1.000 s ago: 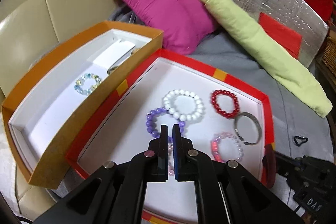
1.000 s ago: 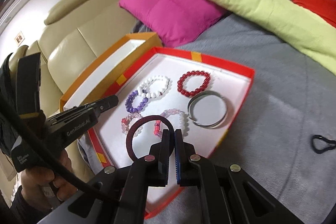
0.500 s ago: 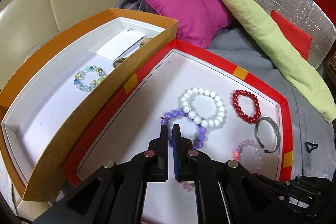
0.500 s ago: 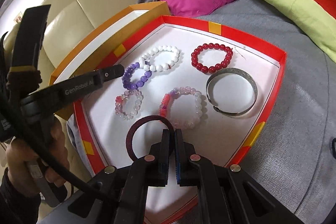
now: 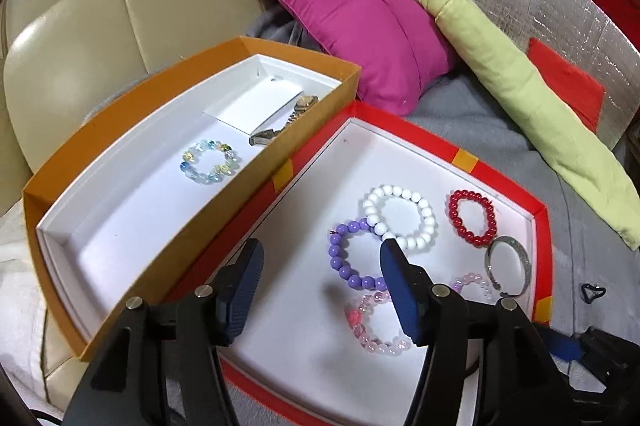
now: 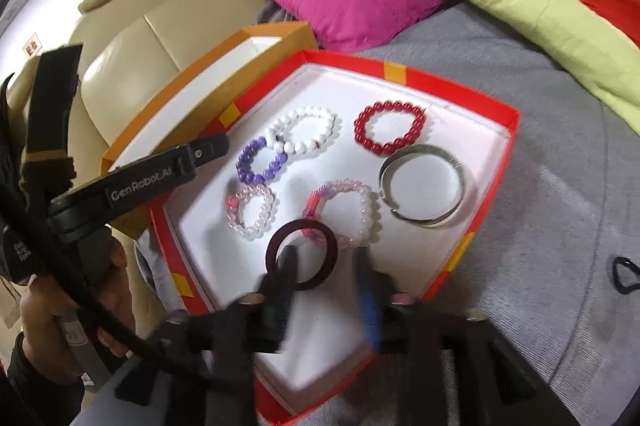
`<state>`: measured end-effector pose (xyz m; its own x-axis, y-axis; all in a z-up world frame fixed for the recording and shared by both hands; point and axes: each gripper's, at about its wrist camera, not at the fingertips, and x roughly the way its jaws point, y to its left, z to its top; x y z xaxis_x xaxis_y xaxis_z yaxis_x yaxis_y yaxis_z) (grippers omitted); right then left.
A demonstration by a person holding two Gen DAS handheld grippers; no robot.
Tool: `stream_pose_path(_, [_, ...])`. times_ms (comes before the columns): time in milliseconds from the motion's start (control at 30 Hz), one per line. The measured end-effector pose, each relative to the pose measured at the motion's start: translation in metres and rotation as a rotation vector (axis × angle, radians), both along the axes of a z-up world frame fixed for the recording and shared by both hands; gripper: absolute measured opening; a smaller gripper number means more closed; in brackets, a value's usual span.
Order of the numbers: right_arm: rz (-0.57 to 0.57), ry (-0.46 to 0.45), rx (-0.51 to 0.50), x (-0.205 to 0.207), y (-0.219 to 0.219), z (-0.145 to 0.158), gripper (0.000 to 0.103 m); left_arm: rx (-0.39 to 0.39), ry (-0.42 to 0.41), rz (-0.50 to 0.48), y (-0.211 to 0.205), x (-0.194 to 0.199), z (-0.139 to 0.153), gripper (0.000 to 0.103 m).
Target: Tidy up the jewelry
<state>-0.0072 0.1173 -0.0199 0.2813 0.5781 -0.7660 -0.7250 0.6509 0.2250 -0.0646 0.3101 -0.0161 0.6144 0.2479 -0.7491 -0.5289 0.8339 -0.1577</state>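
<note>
Grey blanket on a sofa, two open jewelry boxes side by side.
Both sit released: the left hand-held gripper [image 5: 320, 266] straddles the purple bracelet [image 5: 354, 254] in the red tray [image 6: 496, 162]; the right hand-held gripper [image 6: 326, 270] hangs over the dark hair tie [image 6: 303, 253]. Best lower squarely and pinch one bead strand, avoiding the touching white bracelet [image 5: 400, 216].

The left gripper [image 5: 322, 278] is black plastic with dark blue ribbed pads [image 5: 402, 292] and silver screws at the finger joints. From the right wrist, its side reads "GenRobot.AI" in white; a black cable crosses at eight o'clock, beside a bare hand [image 6: 48, 310].
</note>
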Motion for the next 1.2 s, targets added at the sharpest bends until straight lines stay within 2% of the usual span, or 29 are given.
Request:
stream_pose_path(67, [-0.012,-0.019,0.018,-0.003,-0.006,0.008,0.072,0.005,-0.001,0.014,-0.001,-0.004,0.005,0.067])
stream_pose_path(267, [-0.037,-0.046,0.063,-0.013,-0.035,0.03,0.072,0.026,-0.023,0.05,-0.014,-0.023,0.025,0.075])
stream_pose_path(400, [-0.052,-0.068,0.088,-0.024,-0.06,0.04,0.073,0.08,-0.035,0.051,-0.035,-0.035,0.037,0.081])
stream_pose_path(433, [-0.05,-0.072,0.091,-0.027,-0.065,0.042,0.075,0.105,-0.037,0.045,-0.044,-0.038,0.041,0.082])
stream_pose_path(500, [-0.037,-0.079,0.094,-0.033,-0.074,0.045,0.086,0.145,-0.038,0.035,-0.058,-0.043,0.046,0.083])
stream_pose_path(567, [-0.019,-0.109,0.081,-0.042,-0.083,0.048,0.092,0.187,-0.035,0.027,-0.074,-0.049,0.051,0.084])
stream_pose_path(667, [-0.017,-0.171,0.063,-0.052,-0.095,0.053,0.099,0.207,-0.034,0.019,-0.089,-0.056,0.057,0.084])
stream_pose_path(833, [-0.03,-0.206,0.067,-0.059,-0.113,0.063,0.103,0.19,-0.033,0.018,-0.11,-0.067,0.066,0.084])
stream_pose_path(967, [-0.016,-0.234,0.044,-0.064,-0.118,0.062,0.103,0.191,-0.023,0.025,-0.122,-0.074,0.069,0.089])
stream_pose_path(1200, [-0.026,-0.232,0.055,-0.065,-0.127,0.062,0.103,0.188,-0.016,0.051,-0.132,-0.088,0.072,0.091])
